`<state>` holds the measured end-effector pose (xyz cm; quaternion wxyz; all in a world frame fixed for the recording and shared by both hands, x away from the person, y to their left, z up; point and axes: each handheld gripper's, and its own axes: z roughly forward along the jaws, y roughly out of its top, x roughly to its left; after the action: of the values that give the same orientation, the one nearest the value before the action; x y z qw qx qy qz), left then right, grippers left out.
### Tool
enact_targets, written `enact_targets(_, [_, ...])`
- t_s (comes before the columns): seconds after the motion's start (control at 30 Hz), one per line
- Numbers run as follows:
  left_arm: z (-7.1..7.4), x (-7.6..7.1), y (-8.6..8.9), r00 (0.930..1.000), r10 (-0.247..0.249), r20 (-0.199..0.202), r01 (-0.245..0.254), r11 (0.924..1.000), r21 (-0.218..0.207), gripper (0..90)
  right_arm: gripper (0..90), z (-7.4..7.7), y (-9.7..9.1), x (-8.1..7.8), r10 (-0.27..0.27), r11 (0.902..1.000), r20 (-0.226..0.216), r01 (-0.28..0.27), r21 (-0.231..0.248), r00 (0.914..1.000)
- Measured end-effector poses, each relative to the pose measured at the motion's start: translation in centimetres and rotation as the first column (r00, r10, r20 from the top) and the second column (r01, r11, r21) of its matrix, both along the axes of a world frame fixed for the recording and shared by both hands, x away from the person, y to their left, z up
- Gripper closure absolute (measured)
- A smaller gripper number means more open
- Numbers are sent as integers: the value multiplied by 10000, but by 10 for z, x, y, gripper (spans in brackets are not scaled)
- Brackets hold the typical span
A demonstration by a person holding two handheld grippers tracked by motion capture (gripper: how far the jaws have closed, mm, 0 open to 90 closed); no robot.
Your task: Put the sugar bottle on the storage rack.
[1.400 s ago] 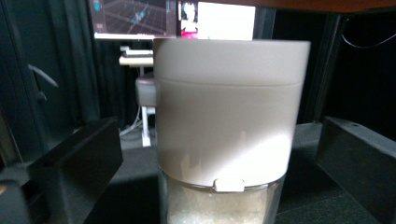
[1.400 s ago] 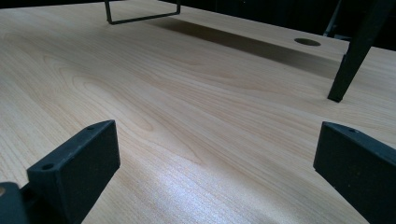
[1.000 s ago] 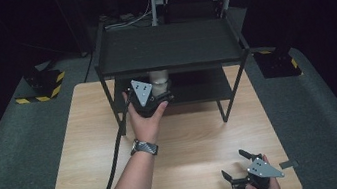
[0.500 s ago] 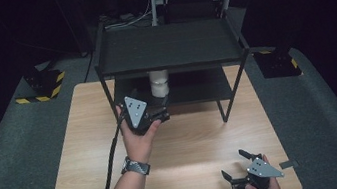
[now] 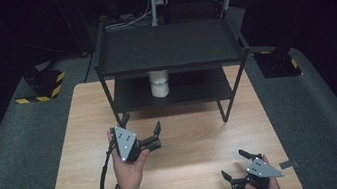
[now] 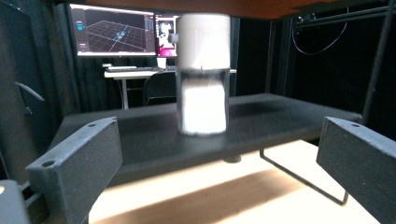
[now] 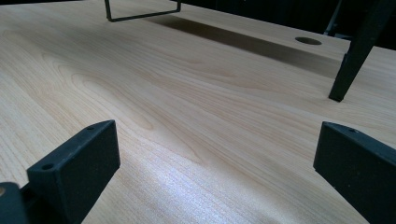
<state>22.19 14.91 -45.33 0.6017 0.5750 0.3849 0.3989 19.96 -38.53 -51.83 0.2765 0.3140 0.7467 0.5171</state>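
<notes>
Jaws spread and empty, the left claw hovers over the wooden surface, the white jar at its 12 o'clock on the rack's lower shelf; a release seemingly done, the right claw, likewise spread, idles at 5 o'clock.

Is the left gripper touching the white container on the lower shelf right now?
Apart. In the high view the left gripper is over the table, short of the white container; the left gripper view shows open jaws with the container farther off.
</notes>
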Motion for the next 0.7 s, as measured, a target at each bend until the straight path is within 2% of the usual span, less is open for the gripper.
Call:
enact_targets(0.33, [-42,-40,29,9979,349,-554,-339,9993,180,5,0,0,1,0,-12,10000,-14,12,-34,10000])
enact_targets(0.4, [-49,-46,34,9969,368,-690,-358,9992,164,5,0,1,1,0,-6,10000,-18,5,-38,10000])
enact_targets(0.7, [-69,-61,48,9861,568,-1564,-456,9962,743,5,0,1,0,1,22,10000,-23,-22,-30,10000])
